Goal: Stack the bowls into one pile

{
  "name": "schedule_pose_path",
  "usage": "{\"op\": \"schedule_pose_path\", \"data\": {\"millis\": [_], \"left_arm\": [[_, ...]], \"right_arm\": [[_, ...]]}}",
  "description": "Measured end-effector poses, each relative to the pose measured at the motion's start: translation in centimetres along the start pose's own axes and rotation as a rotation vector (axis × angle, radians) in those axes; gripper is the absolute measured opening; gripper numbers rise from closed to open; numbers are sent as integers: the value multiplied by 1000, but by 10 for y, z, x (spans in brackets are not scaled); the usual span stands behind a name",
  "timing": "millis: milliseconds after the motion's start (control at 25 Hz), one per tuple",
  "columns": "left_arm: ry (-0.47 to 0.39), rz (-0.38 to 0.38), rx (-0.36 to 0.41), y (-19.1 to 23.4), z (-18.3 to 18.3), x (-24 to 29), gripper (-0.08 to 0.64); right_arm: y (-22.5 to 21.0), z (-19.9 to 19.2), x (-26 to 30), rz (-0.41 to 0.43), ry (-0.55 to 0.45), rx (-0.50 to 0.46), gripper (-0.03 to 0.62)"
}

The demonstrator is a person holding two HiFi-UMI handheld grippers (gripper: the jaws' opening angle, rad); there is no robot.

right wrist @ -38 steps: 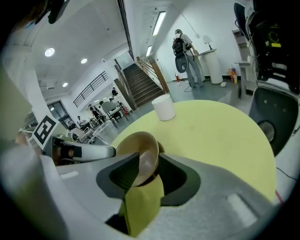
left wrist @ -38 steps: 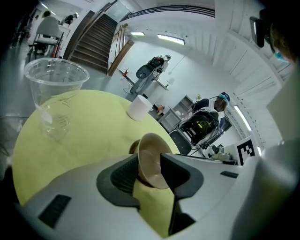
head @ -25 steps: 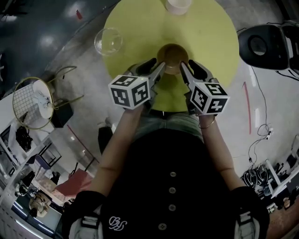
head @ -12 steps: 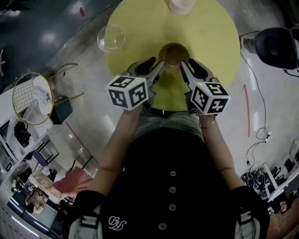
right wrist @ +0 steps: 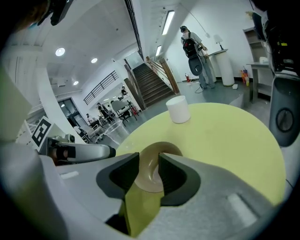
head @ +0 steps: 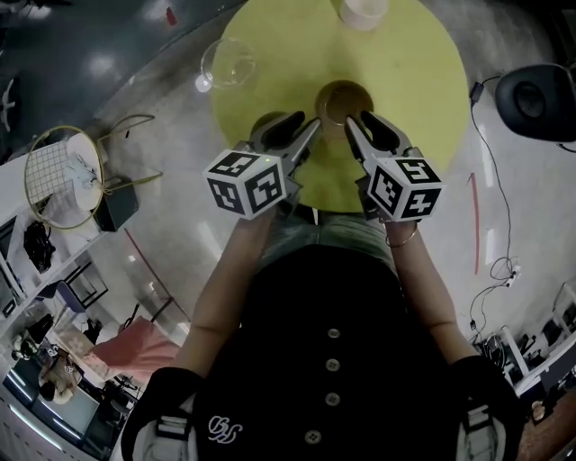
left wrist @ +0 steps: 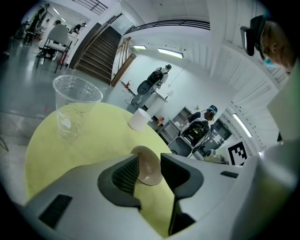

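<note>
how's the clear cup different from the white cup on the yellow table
The clear cup is see-through; the white cup is opaque. The clear cup stands near the left edge of the yellow table, the white cup at its far edge. The clear cup widens toward its rim, while the white cup looks nearly straight-sided. Both stand on the table, apart from the brown bowl.

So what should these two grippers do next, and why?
Probably ease both back a little. The left gripper and right gripper are open, holding nothing, just short of the brown bowl, and I see no other bowl left to stack on the yellow table.
</note>
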State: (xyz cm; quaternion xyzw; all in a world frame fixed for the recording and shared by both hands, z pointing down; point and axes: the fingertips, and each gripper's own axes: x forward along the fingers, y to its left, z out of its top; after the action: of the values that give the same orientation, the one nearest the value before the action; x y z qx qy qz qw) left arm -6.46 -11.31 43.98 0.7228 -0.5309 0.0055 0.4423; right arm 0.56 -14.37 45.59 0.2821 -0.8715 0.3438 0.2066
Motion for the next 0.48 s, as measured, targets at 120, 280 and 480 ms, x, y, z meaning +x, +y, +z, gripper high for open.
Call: {"op": "schedule_pose_path", "data": {"millis": [120, 280, 480], "left_arm": [[-3, -1, 6, 6, -2, -16, 137], [7, -9, 5, 17, -11, -36, 137], [-9, -19, 17, 32, -8, -62, 137]], "right_arm": [[11, -4, 2, -9, -3, 1, 117], [25, -12, 1, -31, -24, 23, 117], [52, -28, 2, -41, -24, 18, 117]]}}
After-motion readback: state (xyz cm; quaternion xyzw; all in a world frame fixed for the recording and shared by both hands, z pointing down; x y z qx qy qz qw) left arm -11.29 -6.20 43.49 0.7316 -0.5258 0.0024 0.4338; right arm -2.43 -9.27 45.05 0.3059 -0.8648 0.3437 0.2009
